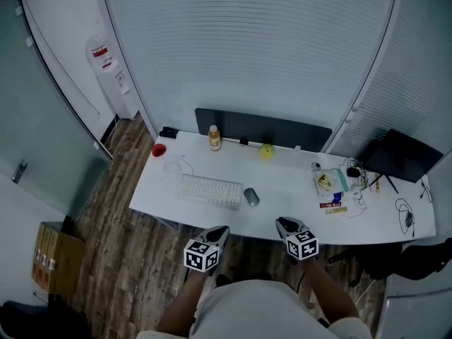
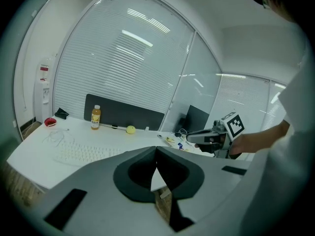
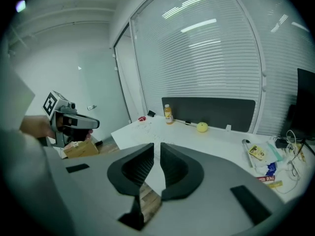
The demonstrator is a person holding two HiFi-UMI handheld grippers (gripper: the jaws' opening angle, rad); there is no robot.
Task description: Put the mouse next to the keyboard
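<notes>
Jaws, both sets: clenched, with nothing between them. The left gripper's (image 2: 156, 150) tips meet at a point; the right gripper's (image 3: 158, 150) pads leave only a hairline slit. We hold both grippers over the floor, short of the near edge of the desk (image 1: 296, 189) and well apart from the mouse.

Item 1, mouse (image 1: 251, 197): small, grey, rounded oval with a smooth, slightly glossy top. It lies on the white desk just beside the right end of the keyboard (image 1: 210, 191), a narrow strip of desk showing between them. Its long axis runs roughly from the back of the desk toward the near edge, leaning a little to the right at the near end. We cannot tell which end is its front; buttons, wheel and any cable are too small to make out. Neither gripper view shows it, as each gripper's own body covers the near part of the desk.

Item 2, keyboard: white, its long side parallel with the desk's front edge.

Item 3, further back: an orange bottle (image 1: 215, 138), a yellow-green ball (image 1: 266, 150) and a dark panel (image 1: 263, 129) along the rear edge.

Item 4, right side: small clutter (image 1: 332, 186), its details unreadable.
</notes>
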